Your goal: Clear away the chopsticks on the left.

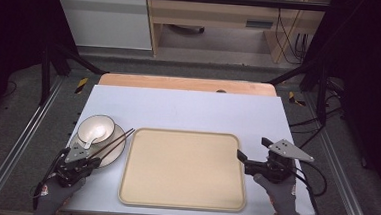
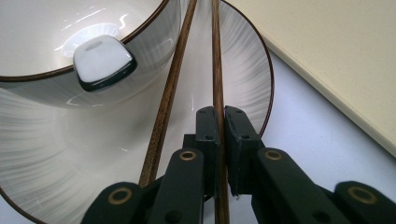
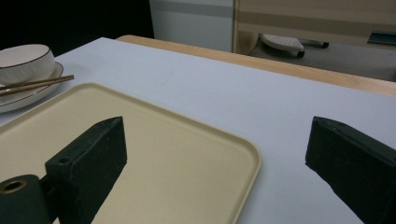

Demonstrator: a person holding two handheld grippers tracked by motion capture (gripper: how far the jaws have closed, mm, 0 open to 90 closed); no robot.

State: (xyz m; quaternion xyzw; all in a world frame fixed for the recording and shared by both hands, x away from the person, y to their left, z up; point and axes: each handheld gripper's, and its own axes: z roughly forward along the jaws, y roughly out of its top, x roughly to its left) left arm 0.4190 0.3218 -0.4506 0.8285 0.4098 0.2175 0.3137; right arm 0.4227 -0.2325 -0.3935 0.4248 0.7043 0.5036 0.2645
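A white plate [image 1: 117, 156] at the table's left carries a white bowl [image 1: 97, 127] with a spoon [image 1: 89, 140] in it, its handle end [image 2: 102, 63] sticking over the rim. Two brown chopsticks [image 1: 114, 143] lie across the plate beside the bowl. My left gripper [image 2: 222, 114] is shut on the chopstick [image 2: 217, 79] nearer the tray; the other chopstick [image 2: 170, 93] lies free to its left. My right gripper [image 1: 252, 148] stands open at the right edge of the beige tray [image 1: 184, 170], with one jaw over the tray and nothing between the jaws [image 3: 217, 135].
The tray [image 3: 154, 140] lies bare in the middle of the grey table top [image 1: 188, 110]. A wooden strip [image 1: 187, 84] runs along the far edge. Black frame posts stand at both far corners.
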